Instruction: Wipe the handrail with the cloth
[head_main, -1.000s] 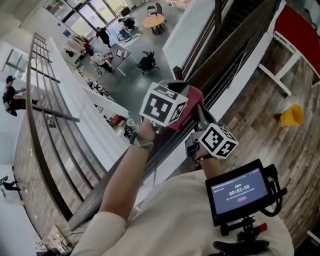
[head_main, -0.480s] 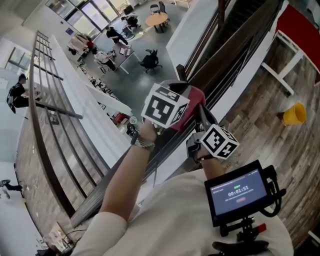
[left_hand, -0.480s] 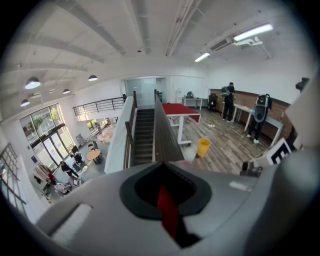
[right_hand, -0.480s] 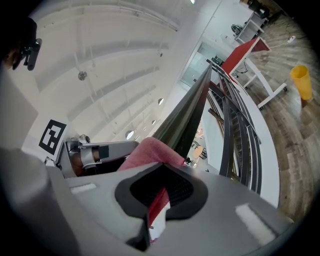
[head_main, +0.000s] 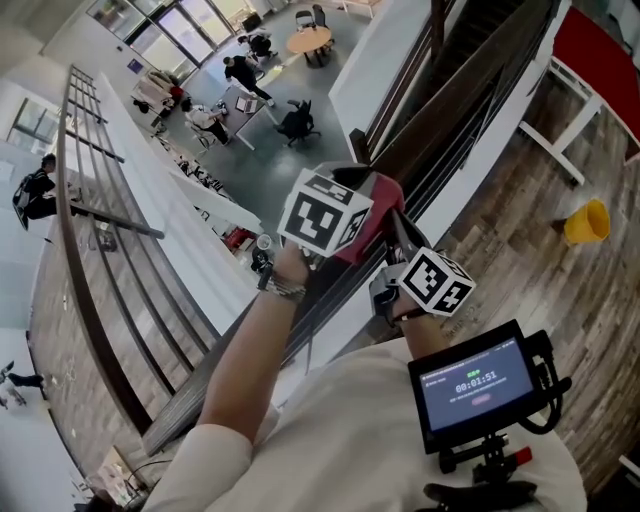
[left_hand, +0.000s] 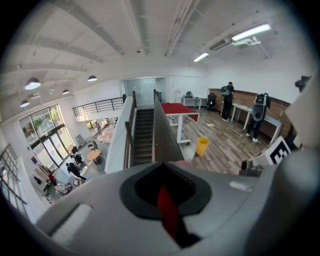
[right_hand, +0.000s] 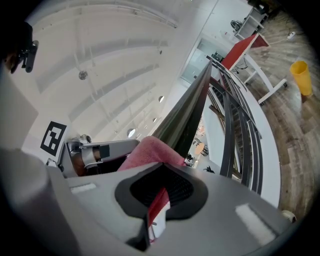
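The left gripper (left_hand: 168, 216) has its jaws pressed together on a thin red fold of the cloth (right_hand: 149, 153), which shows as a narrow strip running down the seam between them. The right gripper (right_hand: 154, 210) also stands closed, pinching another fold of the same cloth, red with a bit of white at the edge. Just beyond the right jaws the cloth swells into a pink bunch that lies on top of the handrail (right_hand: 192, 106), with the left gripper on the bunch's far side, so the cloth sits between the two grippers and both have hold of it. From the head view, the red bunch sits on the handrail, partly under the left gripper's marker cube (head_main: 325, 211), and the right gripper's marker cube (head_main: 437, 281) is just beside it, a little nearer the person. The handrail is a dark band that runs away from the grippers, with dark metal bars (right_hand: 227, 131) below it. On the person's side of the handrail lie a wooden floor, a yellow bucket (head_main: 585, 222) and a red-topped table (head_main: 598, 48); on its other side the space drops to a lower floor where people sit around tables (head_main: 305, 41)
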